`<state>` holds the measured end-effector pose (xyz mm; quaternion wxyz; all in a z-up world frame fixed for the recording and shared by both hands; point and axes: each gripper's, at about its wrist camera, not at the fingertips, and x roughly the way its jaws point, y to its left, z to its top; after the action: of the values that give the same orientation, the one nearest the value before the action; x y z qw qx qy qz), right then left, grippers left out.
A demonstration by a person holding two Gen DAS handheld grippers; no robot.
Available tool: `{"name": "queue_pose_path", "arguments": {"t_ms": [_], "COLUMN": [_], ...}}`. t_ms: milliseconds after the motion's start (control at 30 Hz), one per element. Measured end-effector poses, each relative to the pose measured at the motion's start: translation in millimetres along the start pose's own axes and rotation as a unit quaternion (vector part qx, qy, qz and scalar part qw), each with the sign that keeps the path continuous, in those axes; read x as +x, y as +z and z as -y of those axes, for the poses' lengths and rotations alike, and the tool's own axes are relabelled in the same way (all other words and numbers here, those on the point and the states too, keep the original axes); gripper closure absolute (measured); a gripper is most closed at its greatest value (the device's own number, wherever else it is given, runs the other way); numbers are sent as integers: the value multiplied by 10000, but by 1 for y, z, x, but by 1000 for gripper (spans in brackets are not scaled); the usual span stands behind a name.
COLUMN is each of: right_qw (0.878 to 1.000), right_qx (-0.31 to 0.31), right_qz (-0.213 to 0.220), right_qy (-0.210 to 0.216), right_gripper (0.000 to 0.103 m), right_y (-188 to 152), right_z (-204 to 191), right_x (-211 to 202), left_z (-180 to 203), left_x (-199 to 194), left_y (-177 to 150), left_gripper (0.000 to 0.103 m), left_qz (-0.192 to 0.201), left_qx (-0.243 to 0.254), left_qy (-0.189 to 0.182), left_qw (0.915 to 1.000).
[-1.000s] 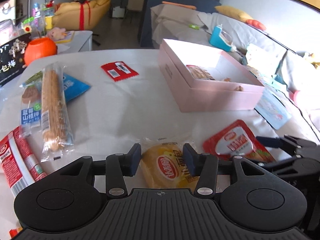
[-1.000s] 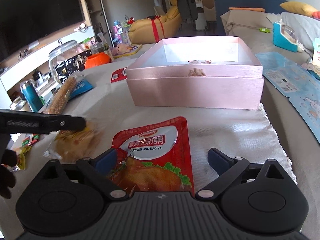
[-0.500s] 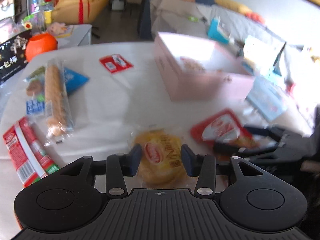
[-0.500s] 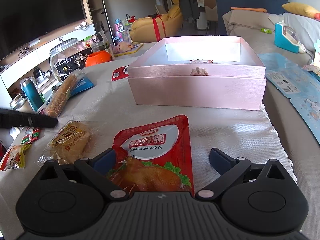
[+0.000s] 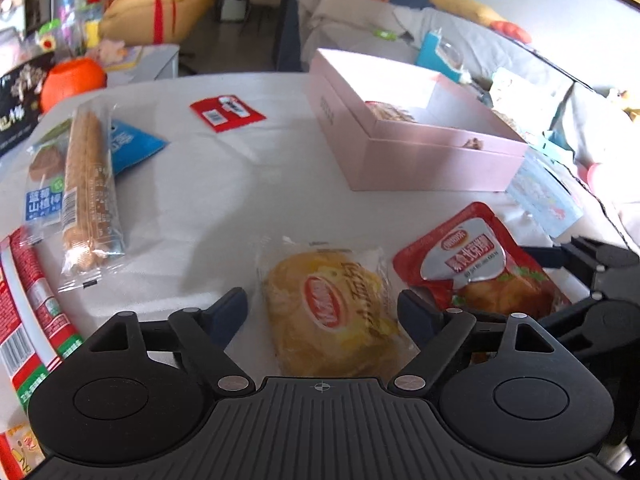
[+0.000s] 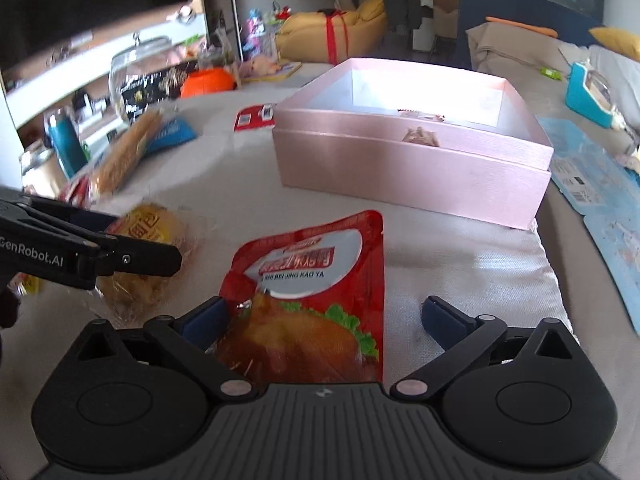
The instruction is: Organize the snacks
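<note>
Two grippers hang low over a white table (image 5: 248, 184), and the biggest thing on it is the open pink box (image 5: 404, 148), upper right in the left view, with a few snacks already inside. Left gripper (image 5: 322, 312) is spread wide around a wrapped cake (image 5: 332, 312) at lower centre, its fingers clear of the wrapper. Right gripper (image 6: 324, 320) is spread too, straddling a red pouch (image 6: 312, 296) that lies flat at lower centre, just beside the cake.
</note>
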<state>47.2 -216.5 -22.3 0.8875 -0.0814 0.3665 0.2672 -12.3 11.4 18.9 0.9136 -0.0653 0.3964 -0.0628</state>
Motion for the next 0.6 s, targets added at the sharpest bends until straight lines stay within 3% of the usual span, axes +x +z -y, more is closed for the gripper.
{"name": "queue_pose_path", "arguments": {"t_ms": [33,67,167,267,600], "right_qw": [10000,9999,9981,9946,9932], "right_qx": [-78,-104,430,853,1067], "right_qz": [-27,-71,-57,-55,-153], "right_qy": [15,100,445,581,-451], "right_gripper": [0,0,1,1,0], "right_y": [0,1,4,6,23], "right_z": [-1,1,17,24,-11], "right_x": [0,-1,-11,-11,17], "left_z": [0,1,-6,-13,-10], "left_x": [-3,-6,-15,-17,-17], "left_y": [-2,-2,-3,-5,-10], "left_gripper": [37,39,41,41,41], "left_qz": [38,57,49,8,97], "left_qx": [46,60,-19,-211,-244], "left_qy": [44,148,405,351,350], "left_qw": [10000,9999,9992,9992,9990]}}
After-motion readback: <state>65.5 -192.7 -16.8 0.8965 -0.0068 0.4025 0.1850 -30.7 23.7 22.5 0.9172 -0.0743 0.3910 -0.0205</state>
